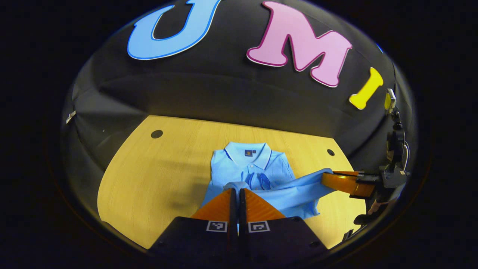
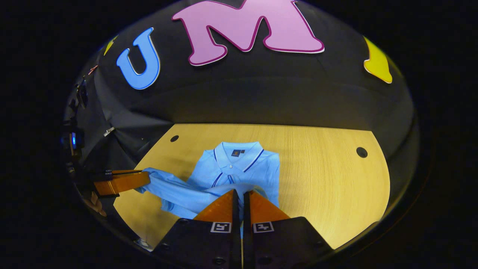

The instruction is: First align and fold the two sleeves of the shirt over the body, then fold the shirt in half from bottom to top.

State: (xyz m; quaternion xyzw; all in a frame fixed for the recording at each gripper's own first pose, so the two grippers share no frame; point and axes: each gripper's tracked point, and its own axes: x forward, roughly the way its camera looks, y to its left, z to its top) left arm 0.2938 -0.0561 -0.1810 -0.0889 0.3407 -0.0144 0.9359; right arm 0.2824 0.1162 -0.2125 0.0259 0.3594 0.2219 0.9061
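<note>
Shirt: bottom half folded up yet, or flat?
Mid-fold: both claws, left and right, hold the shirt's hem lifted above the table.

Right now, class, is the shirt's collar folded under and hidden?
No: in the right gripper view the collar lies face up at the far end of the shirt, plainly showing.

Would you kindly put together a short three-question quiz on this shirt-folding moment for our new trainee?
1. True or false: the light blue polo shirt lies with its collar toward the booth wall.
2. What are the left gripper and the right gripper each shut on? A) shirt fabric B) nothing C) the table edge
3. Fill in: the shirt rests on a ____ wooden table.

Key
1. True.
2. A: both pinch the shirt's lower edge, lifted off the table.
3. Yellow.
</note>
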